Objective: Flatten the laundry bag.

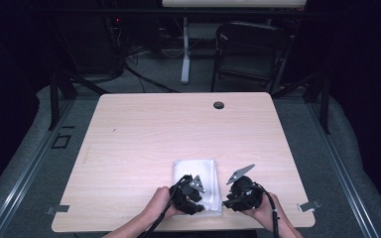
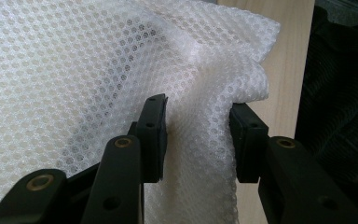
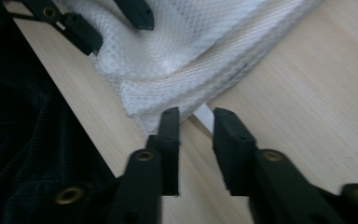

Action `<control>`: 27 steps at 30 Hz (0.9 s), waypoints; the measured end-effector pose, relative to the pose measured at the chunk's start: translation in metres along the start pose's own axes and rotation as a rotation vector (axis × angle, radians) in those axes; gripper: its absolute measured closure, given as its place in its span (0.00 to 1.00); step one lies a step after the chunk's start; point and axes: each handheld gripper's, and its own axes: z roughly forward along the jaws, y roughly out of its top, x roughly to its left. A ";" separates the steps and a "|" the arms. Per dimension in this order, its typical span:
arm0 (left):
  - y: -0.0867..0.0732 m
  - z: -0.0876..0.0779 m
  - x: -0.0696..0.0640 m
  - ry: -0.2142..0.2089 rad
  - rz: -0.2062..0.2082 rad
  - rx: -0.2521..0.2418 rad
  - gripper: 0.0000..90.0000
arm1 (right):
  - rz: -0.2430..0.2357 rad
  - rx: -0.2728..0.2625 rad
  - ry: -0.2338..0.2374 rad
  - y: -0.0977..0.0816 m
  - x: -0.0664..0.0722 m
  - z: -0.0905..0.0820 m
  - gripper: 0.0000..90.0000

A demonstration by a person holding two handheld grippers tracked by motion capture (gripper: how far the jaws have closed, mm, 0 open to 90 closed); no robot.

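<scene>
The left tool [image 1: 197, 192] stands at 6 o'clock on the counter [image 1: 139, 134], its jaws bunching a fold of the white mesh cloth [image 1: 194, 171] between them, pads against it. The right tool [image 1: 229, 197], at 5 o'clock, has narrowly parted jaws at the cloth's layered corner, gripping nothing. Honeycomb weave, pale woodgrain. At 12 o'clock: a round grommet [image 1: 219, 105], then a folding chair [image 1: 250, 52].
</scene>
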 end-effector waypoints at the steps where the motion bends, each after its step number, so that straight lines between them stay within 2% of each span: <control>1: 0.000 0.000 0.000 0.002 0.001 0.001 0.70 | -0.022 0.027 0.012 0.003 0.004 0.006 0.89; 8: 0.001 0.001 -0.002 0.010 0.033 0.011 0.66 | -0.025 0.039 0.033 0.010 0.009 0.017 0.95; 11: 0.002 0.003 -0.005 0.013 0.052 0.020 0.62 | -0.027 0.056 0.034 0.011 0.011 0.021 0.91; 13: 0.003 0.003 -0.007 0.010 0.053 0.023 0.55 | -0.010 0.070 0.040 0.011 0.008 0.023 0.91; 16: 0.006 0.002 -0.012 0.019 0.078 0.014 0.55 | 0.022 0.037 0.050 0.012 0.009 0.029 1.00; 18: 0.007 0.003 -0.015 0.029 0.088 0.005 0.60 | 0.008 0.069 0.037 0.015 0.010 0.031 1.00; 20: 0.006 0.005 -0.015 0.045 0.090 0.014 0.64 | 0.006 0.077 0.052 0.017 0.009 0.035 1.00; 21: 0.006 0.003 -0.014 0.034 0.078 0.002 0.69 | 0.004 0.078 0.045 0.017 0.009 0.035 1.00; 22: 0.005 0.003 -0.013 0.030 0.075 -0.005 0.74 | 0.011 0.074 0.063 0.017 0.008 0.035 1.00; 23: 0.005 0.003 -0.013 0.030 0.066 -0.010 0.80 | 0.029 0.063 0.073 0.016 0.006 0.033 1.00; 24: 0.004 0.003 -0.012 0.028 0.059 -0.020 0.86 | 0.060 0.027 0.087 0.015 0.005 0.033 1.00; 26: 0.004 0.002 -0.011 0.031 0.059 -0.024 0.89 | 0.064 0.020 0.094 0.015 0.005 0.031 1.00; 27: 0.003 0.002 -0.011 0.032 0.055 -0.026 0.91 | 0.095 -0.015 0.113 0.015 0.005 0.029 1.00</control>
